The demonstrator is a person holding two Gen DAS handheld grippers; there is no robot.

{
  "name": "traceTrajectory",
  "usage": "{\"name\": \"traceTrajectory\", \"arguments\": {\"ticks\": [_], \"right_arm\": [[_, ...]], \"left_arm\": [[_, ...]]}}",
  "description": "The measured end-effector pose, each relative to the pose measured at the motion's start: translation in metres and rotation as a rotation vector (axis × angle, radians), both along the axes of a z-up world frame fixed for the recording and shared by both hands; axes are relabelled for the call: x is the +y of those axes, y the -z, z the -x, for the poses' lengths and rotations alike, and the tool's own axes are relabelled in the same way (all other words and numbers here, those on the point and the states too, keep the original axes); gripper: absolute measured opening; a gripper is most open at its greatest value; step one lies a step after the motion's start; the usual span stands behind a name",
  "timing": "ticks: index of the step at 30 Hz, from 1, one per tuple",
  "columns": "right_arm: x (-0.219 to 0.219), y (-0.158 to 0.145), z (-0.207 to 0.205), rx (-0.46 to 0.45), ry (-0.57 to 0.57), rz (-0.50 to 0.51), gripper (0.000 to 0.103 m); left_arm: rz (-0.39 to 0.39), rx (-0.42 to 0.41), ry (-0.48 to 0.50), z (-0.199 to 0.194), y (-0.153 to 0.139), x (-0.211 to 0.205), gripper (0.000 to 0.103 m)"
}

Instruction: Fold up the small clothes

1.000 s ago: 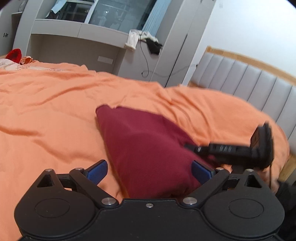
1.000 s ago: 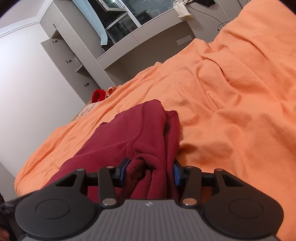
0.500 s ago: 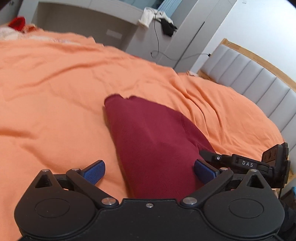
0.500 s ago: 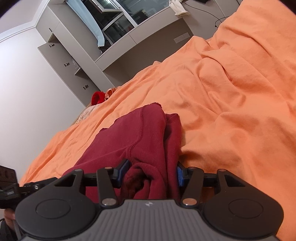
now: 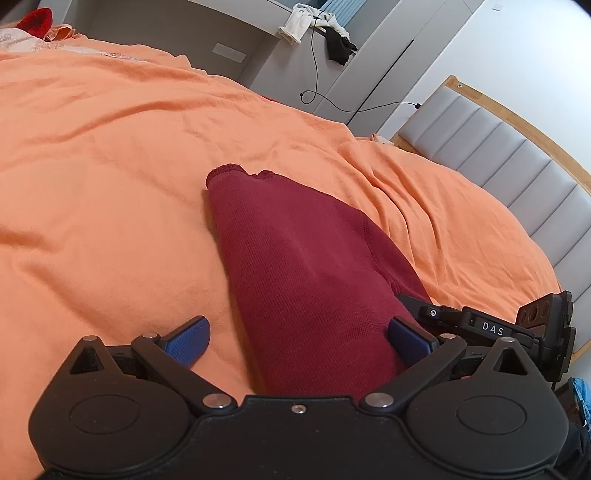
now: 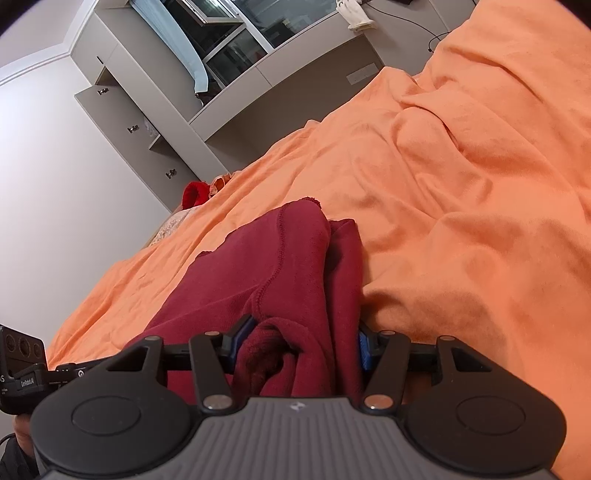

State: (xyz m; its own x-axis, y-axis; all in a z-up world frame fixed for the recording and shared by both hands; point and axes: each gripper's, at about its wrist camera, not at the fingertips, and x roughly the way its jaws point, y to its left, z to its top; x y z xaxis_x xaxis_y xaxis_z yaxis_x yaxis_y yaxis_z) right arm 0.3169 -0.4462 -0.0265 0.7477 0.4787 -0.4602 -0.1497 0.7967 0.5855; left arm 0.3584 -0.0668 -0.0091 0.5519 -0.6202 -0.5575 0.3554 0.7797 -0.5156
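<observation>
A maroon garment [image 5: 295, 258] lies folded into a long narrow shape on the orange bed cover [image 5: 110, 184]. My left gripper [image 5: 297, 326] stands wide open astride its near end: the left pad hovers over bare cover, the right pad sits beside the garment's right edge. In the right wrist view the garment [image 6: 266, 266] bunches up at its near edge between the pads of my right gripper [image 6: 304, 338]. Those jaws stand part-way apart, with the fabric lying loosely between them. The right gripper's body [image 5: 480, 325] shows just right of the garment.
The orange cover [image 6: 461, 221] is rumpled into ridges to the right. A grey padded headboard [image 5: 517, 158] closes the right side. Grey cabinets [image 6: 147, 110] stand beyond the bed, with a white cloth [image 5: 299, 22] and a cable on them. A red cloth [image 6: 194, 194] lies at the far corner.
My left gripper has come in lower and closer over the garment's near end and rolled a little. The right gripper's jaws have widened slightly around the bunched fabric; that hand stayed put.
</observation>
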Motion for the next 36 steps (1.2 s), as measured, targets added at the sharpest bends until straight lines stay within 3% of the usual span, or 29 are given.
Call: {"name": "traceTrajectory", "arguments": {"ticks": [5,11,13,15,19,21,25,28,32,34,36], "right_arm": [[0.006,-0.003,0.003,-0.014,0.006,0.035,0.053],[0.017,-0.015,0.010,-0.073,0.011,0.116,0.036],[0.020,-0.021,0.013,-0.092,0.017,0.132,0.031],[0.023,-0.026,0.015,-0.117,0.024,0.148,0.030],[0.034,-0.039,0.023,-0.192,0.038,0.196,0.027],[0.042,-0.047,0.028,-0.253,0.040,0.220,0.027],[0.061,-0.059,0.028,-0.331,0.044,0.231,0.027],[0.076,-0.056,0.016,-0.309,0.043,0.235,0.028],[0.081,-0.038,-0.004,-0.171,0.063,0.240,0.036],[0.076,-0.033,-0.005,-0.137,0.078,0.229,0.047],[0.070,-0.034,0.006,-0.149,0.090,0.227,0.053]], "left_arm": [[0.001,-0.002,-0.001,0.000,0.000,0.000,0.103],[0.016,0.024,-0.003,-0.004,0.002,-0.002,0.100],[0.038,0.030,0.011,-0.005,0.001,-0.005,0.078],[0.042,0.027,0.009,-0.005,-0.002,-0.009,0.070],[0.031,-0.033,-0.018,0.000,-0.013,-0.013,0.044],[0.028,-0.095,-0.030,0.003,-0.024,-0.013,0.040],[-0.059,-0.253,-0.049,0.013,-0.047,-0.015,0.040],[-0.143,-0.322,-0.060,0.015,-0.054,-0.012,0.041],[-0.173,-0.219,-0.093,0.004,-0.038,-0.002,0.047],[-0.177,-0.196,-0.126,0.004,-0.032,0.003,0.058],[-0.176,-0.196,-0.164,0.010,-0.033,0.010,0.069]]}}
